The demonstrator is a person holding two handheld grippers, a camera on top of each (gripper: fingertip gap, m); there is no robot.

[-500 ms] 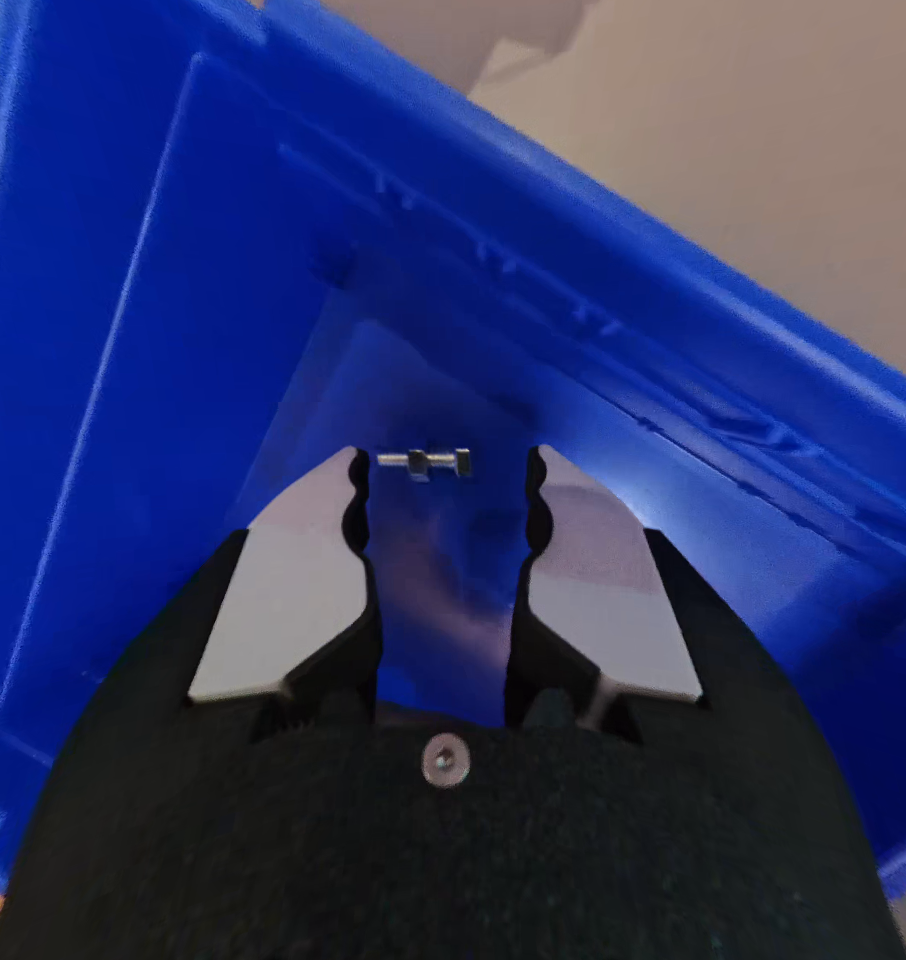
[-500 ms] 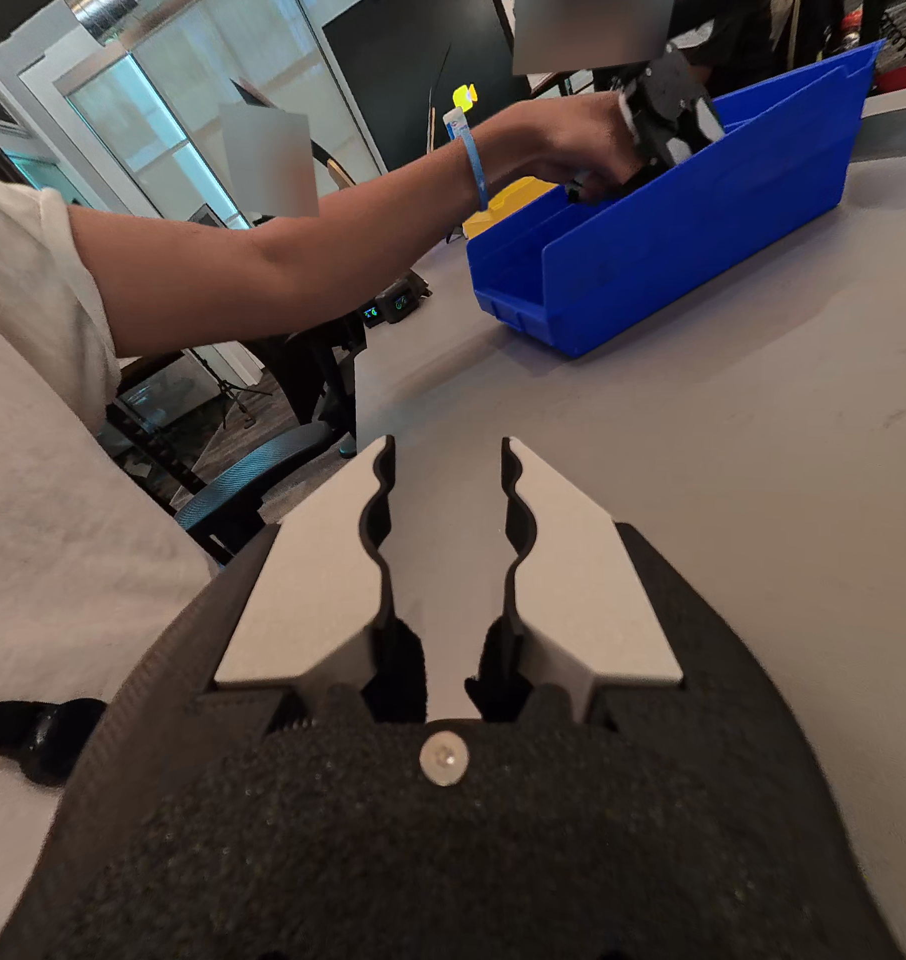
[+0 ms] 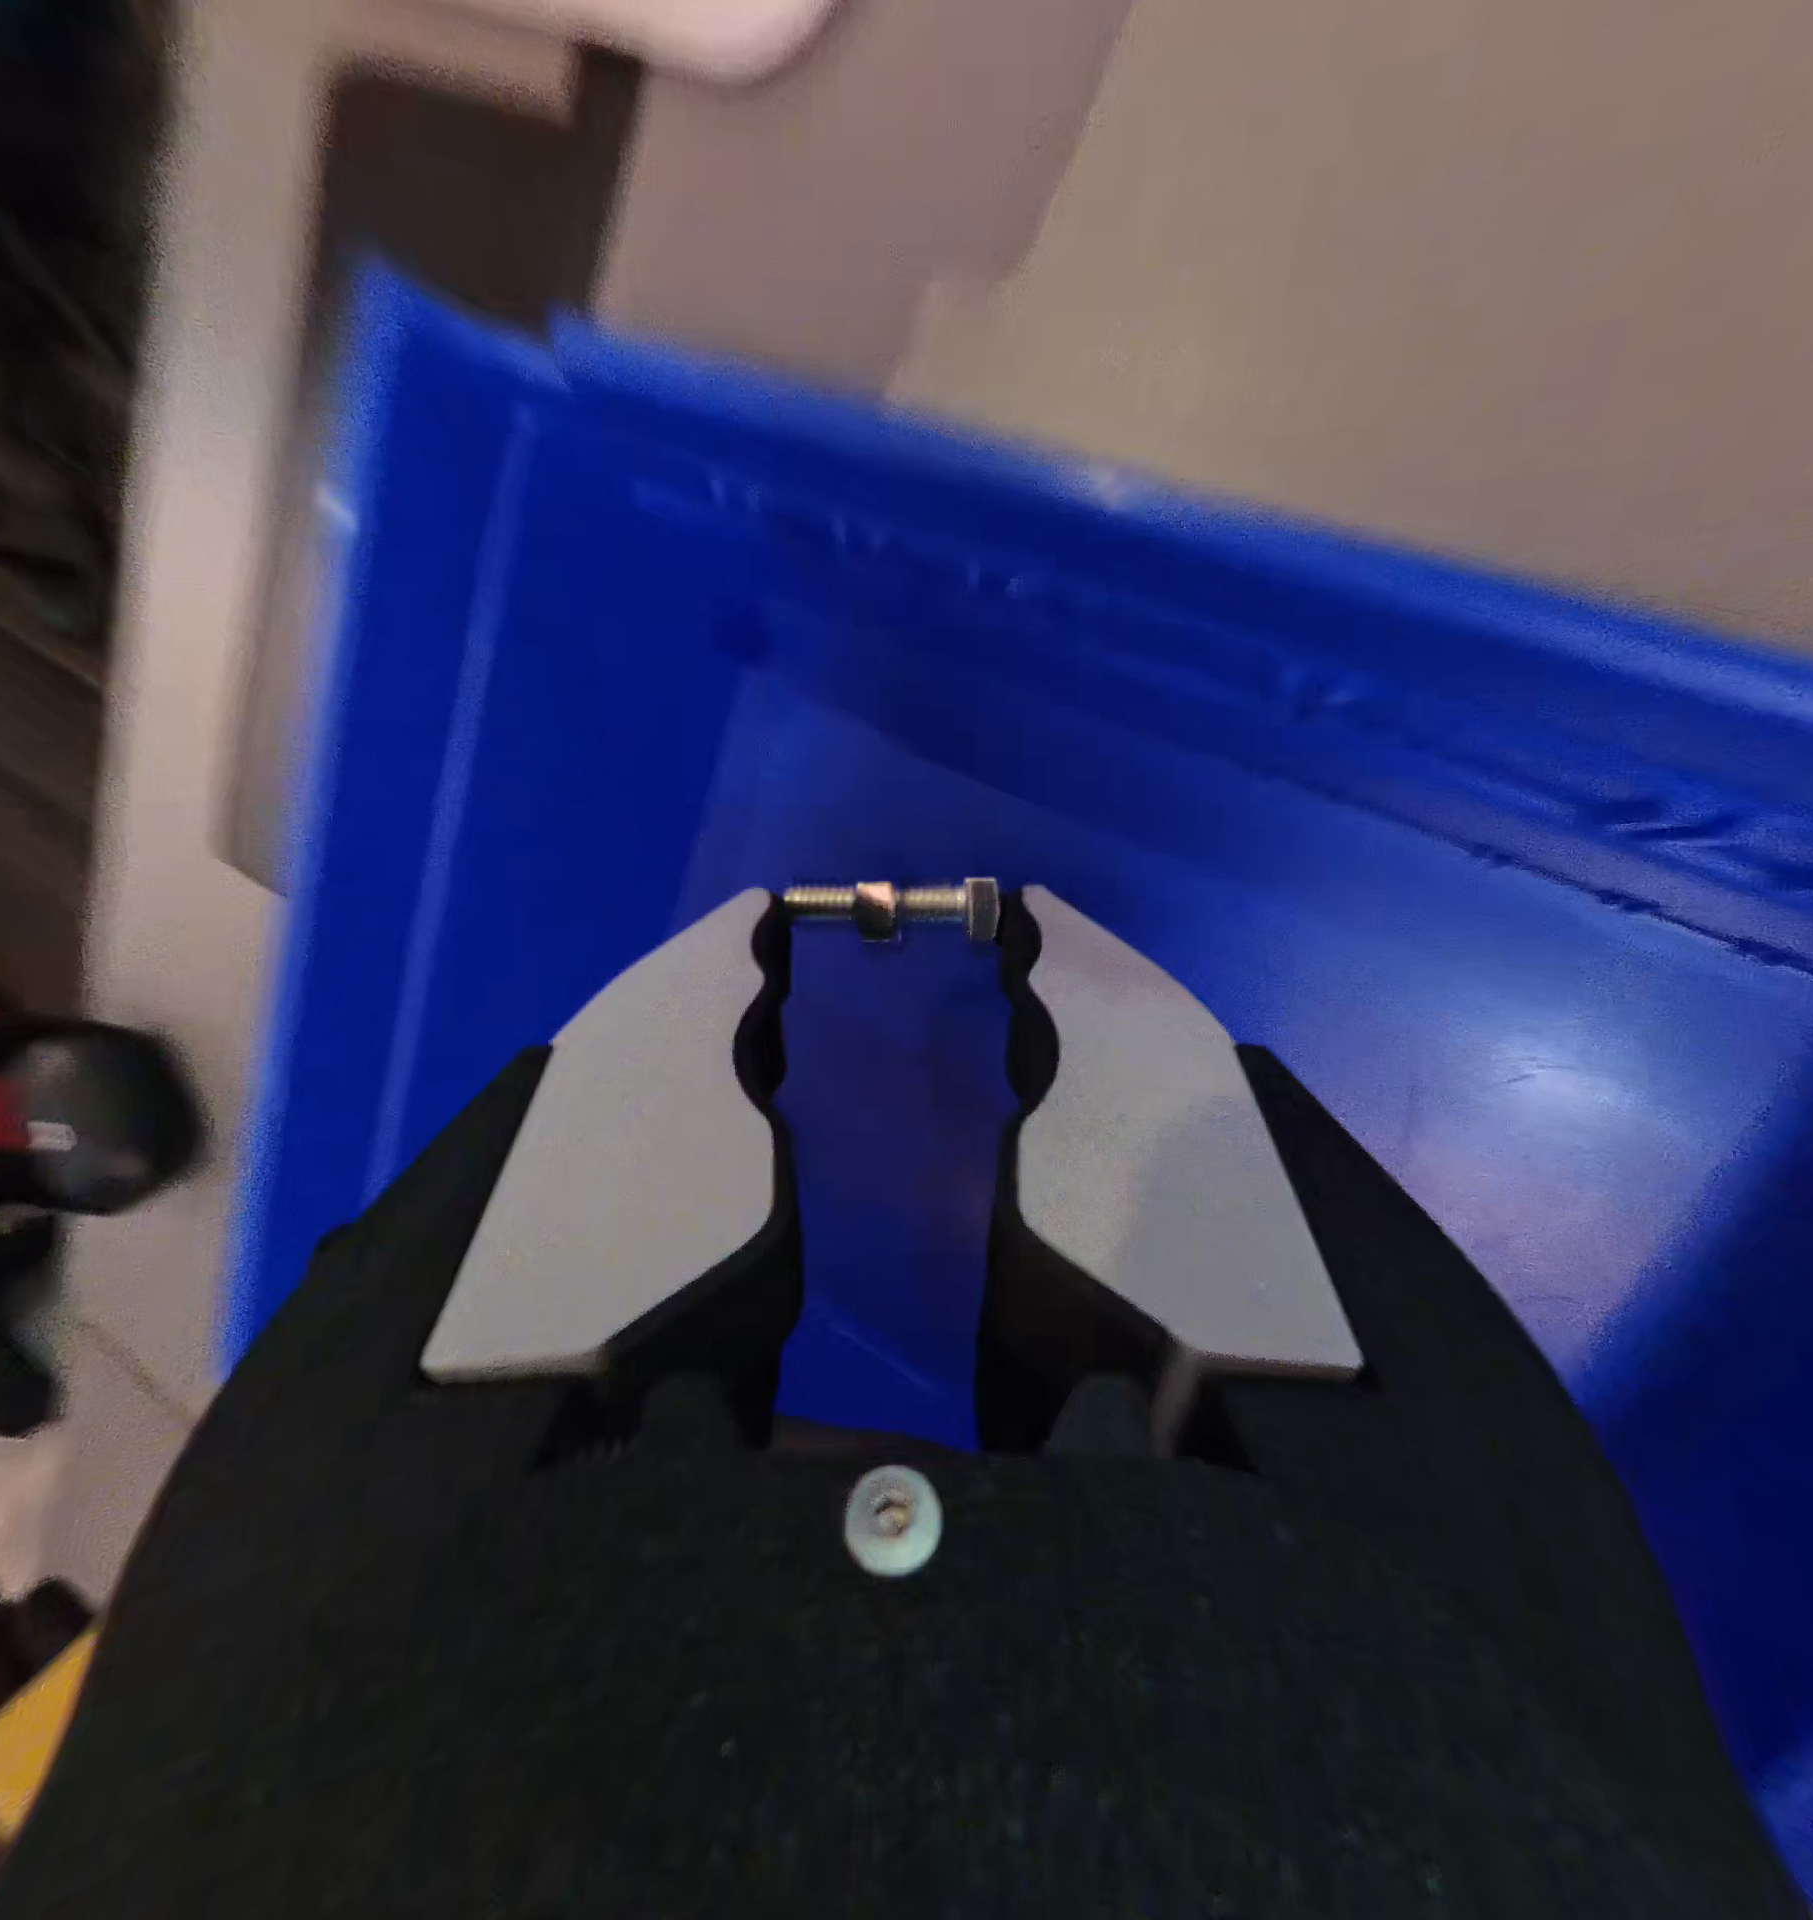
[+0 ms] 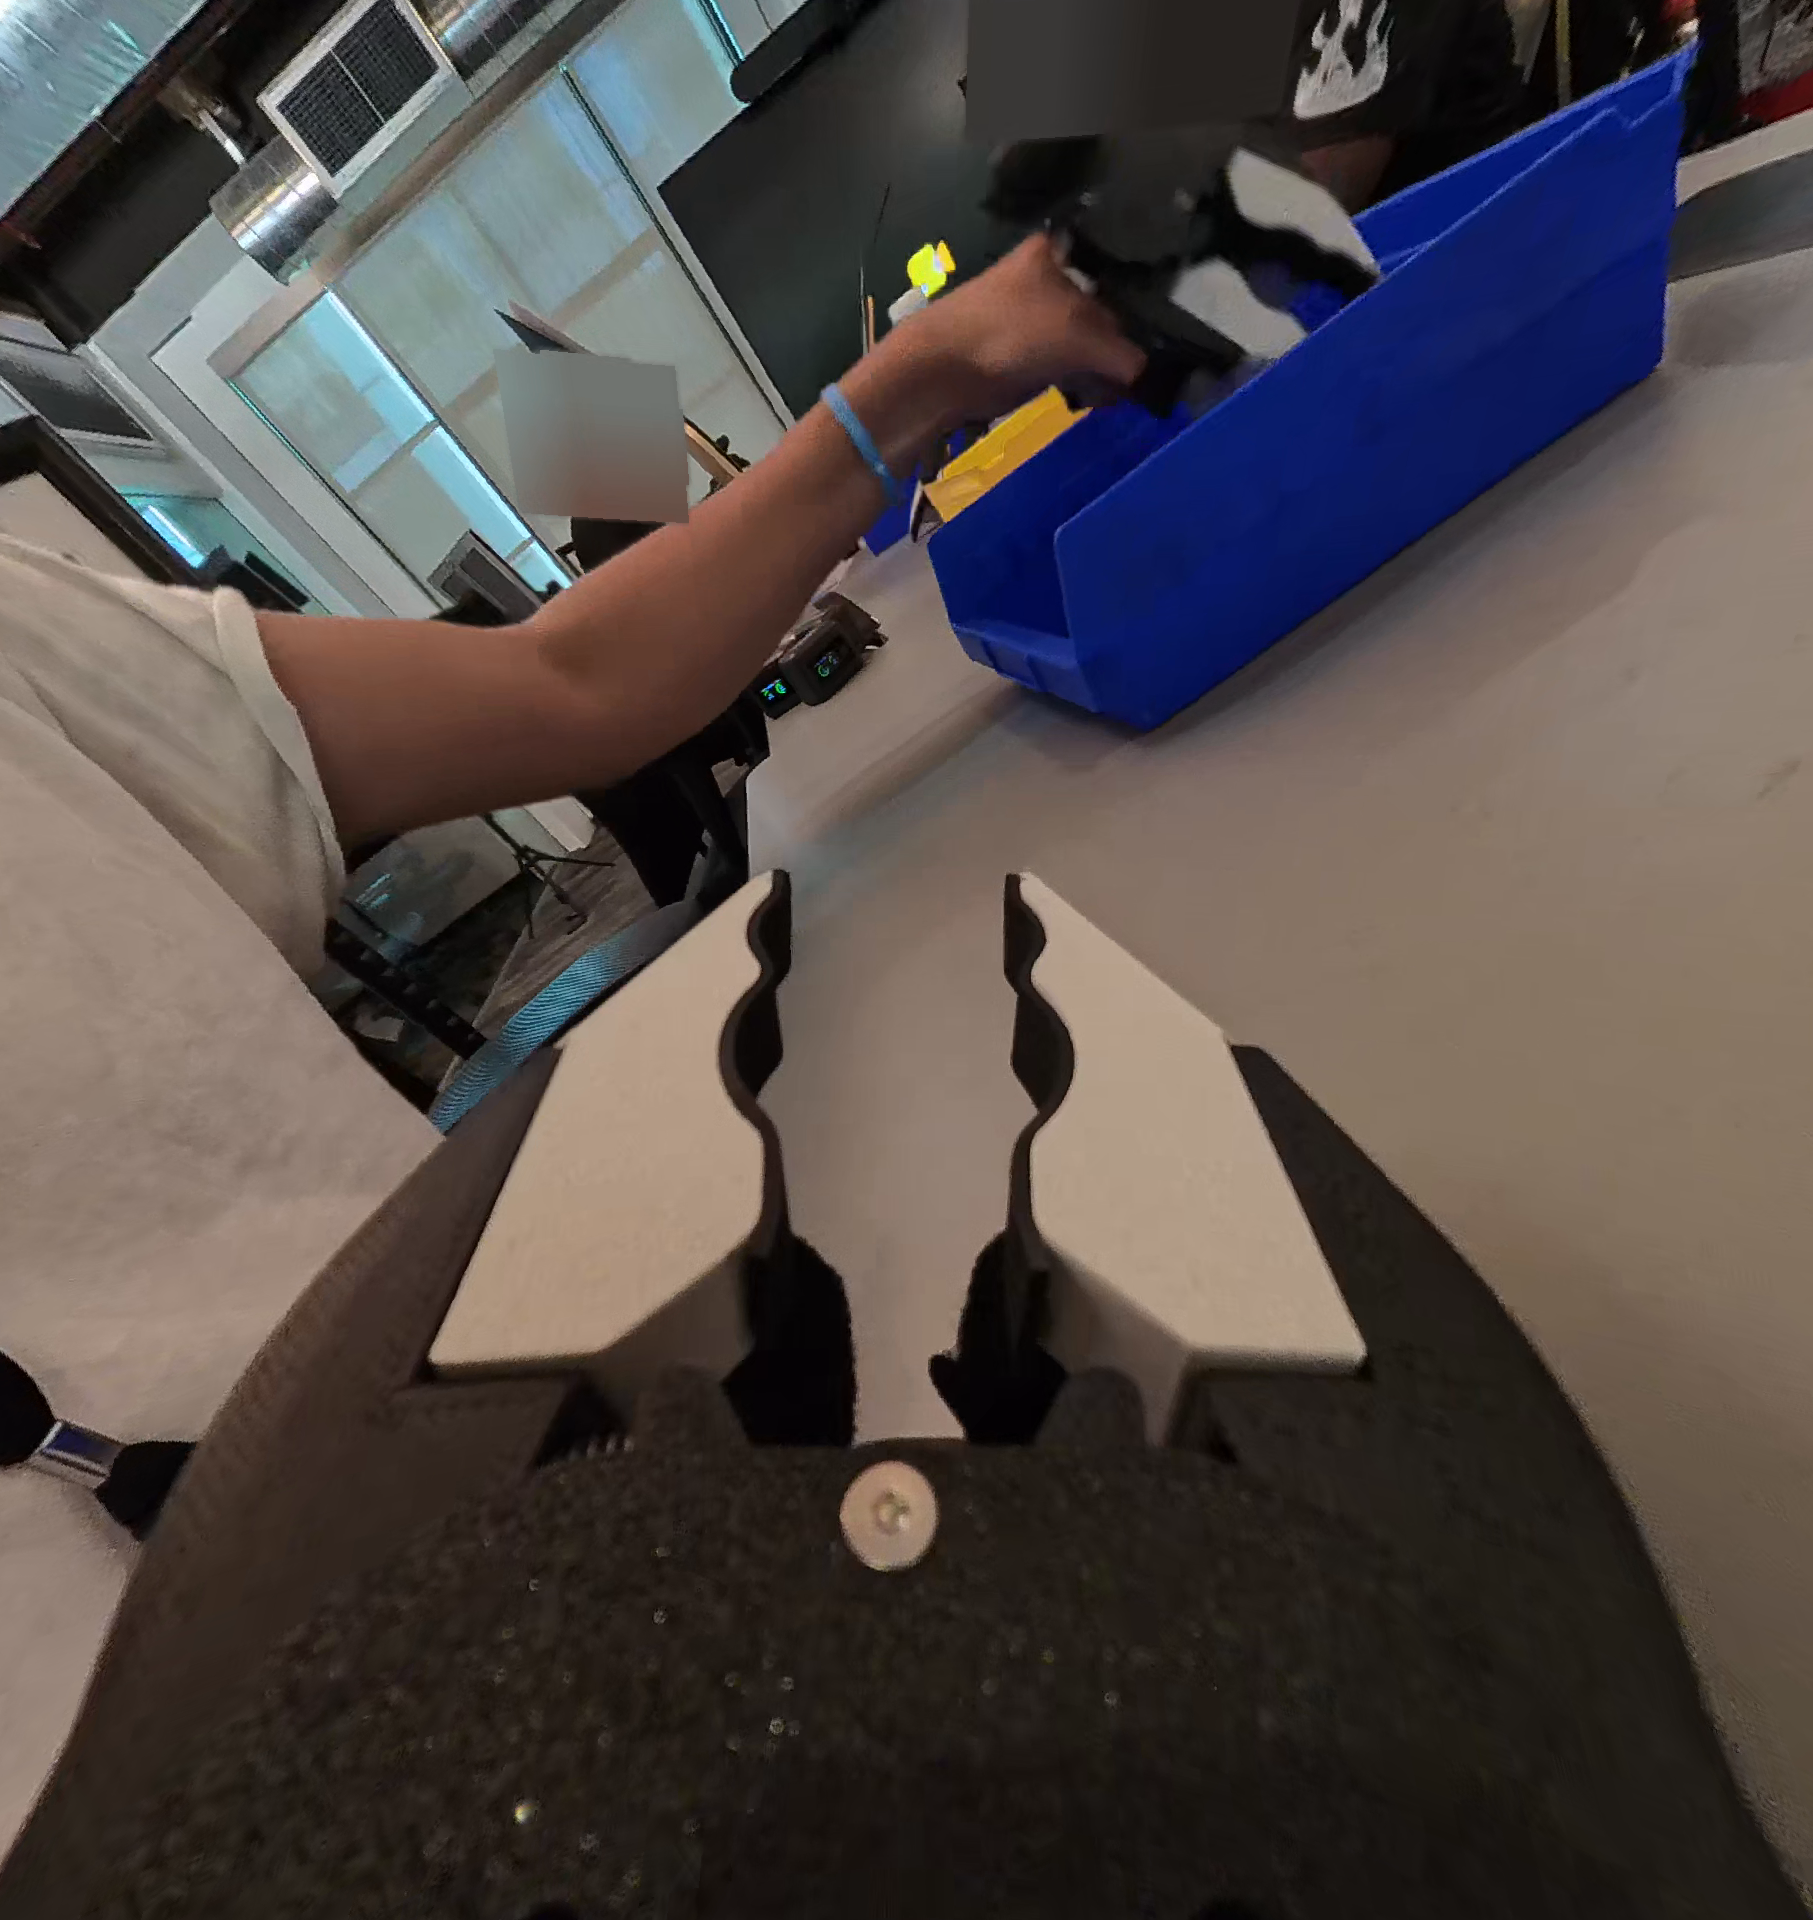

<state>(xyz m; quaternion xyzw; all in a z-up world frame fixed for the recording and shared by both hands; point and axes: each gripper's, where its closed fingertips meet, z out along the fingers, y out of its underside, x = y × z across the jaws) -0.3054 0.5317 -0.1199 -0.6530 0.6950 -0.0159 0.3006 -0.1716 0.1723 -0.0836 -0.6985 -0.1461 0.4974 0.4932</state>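
Grey tabletop (image 4: 1401, 935); yellow bin (image 4: 1006, 442) behind; small lit device (image 4: 814, 665) at table edge; glass partitions (image 4: 445, 343) beyond

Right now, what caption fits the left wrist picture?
Left gripper pinching a small bolt above a blue bin.

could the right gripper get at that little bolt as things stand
Probably not. The right gripper hangs open over bare grey table, well short of the blue bin. The bolt is already clamped end to end between the left gripper jaws above the bin floor.
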